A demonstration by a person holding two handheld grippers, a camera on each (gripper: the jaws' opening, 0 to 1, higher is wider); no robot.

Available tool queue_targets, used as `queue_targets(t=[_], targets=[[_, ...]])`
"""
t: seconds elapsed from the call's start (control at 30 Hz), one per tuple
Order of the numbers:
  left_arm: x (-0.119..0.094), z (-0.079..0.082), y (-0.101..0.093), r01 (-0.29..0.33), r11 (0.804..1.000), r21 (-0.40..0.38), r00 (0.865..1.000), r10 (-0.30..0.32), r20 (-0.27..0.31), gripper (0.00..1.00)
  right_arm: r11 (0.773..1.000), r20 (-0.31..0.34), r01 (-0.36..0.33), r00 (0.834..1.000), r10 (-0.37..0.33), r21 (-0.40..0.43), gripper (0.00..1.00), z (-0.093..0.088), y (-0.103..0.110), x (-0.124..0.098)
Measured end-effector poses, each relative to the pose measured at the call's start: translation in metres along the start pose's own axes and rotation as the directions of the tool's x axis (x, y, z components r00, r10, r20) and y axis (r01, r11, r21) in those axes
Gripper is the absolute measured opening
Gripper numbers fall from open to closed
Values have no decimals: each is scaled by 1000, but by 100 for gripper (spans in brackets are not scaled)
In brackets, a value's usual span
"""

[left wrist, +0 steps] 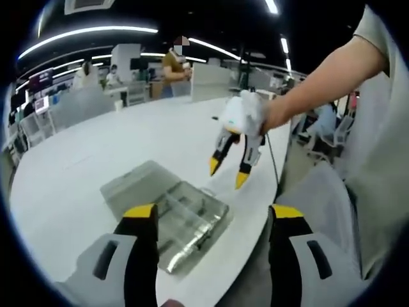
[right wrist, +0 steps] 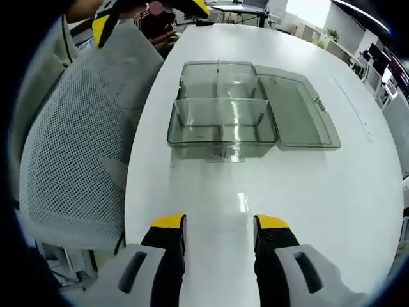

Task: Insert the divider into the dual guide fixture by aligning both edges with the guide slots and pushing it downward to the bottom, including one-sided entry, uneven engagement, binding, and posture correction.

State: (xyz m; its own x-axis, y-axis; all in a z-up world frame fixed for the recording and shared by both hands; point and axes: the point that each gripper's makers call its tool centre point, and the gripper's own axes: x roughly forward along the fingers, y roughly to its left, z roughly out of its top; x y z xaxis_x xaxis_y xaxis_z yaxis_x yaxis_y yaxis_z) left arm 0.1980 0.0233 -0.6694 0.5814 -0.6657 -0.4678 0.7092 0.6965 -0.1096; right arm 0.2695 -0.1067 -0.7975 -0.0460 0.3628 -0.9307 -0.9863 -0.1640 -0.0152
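Clear rectangular plastic compartment box sits lid-open on white surface. Right tool wide, empty, near box; left tool wide, empty above box. Loose divider not identifiable; risk: one-sided entry binds.

A white worktop is seen with a grey mesh office chair drawn up at its 9 o'clock edge. In the left gripper view, a standing person is seen at 12 o'clock beyond the worktop, among desks and partitions, beneath long ceiling light strips.
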Motion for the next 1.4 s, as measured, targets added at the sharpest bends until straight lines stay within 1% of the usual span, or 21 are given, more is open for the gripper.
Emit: queue_targets(t=[0.1,0.33,0.83,1.03,1.17,1.4], targets=[[0,-2,1,-1,1000,-1,1000,1,-6,68,1000,-2,-10,1000,10,-14,37,1,-2,3],[1,-3,2,-1,1000,-2,1000,1,-16,68,998,-29,-35,999,34,-50,35,-3,-3,11],[3,-8,1,5,1000,-5,999,-5,-31,68,993,-56,-58,997,52,-101,34,-3,-6,18],[2,-10,3,3,1000,-8,999,-4,-35,68,990,-90,-66,994,55,-122,32,-7,-5,23],[2,-12,3,2,1000,-12,999,-2,-37,68,990,-88,-60,995,49,-129,30,-7,-8,22],[3,-13,3,1,1000,-18,999,-1,-36,68,988,-89,-63,995,51,-138,29,-7,-7,21]])
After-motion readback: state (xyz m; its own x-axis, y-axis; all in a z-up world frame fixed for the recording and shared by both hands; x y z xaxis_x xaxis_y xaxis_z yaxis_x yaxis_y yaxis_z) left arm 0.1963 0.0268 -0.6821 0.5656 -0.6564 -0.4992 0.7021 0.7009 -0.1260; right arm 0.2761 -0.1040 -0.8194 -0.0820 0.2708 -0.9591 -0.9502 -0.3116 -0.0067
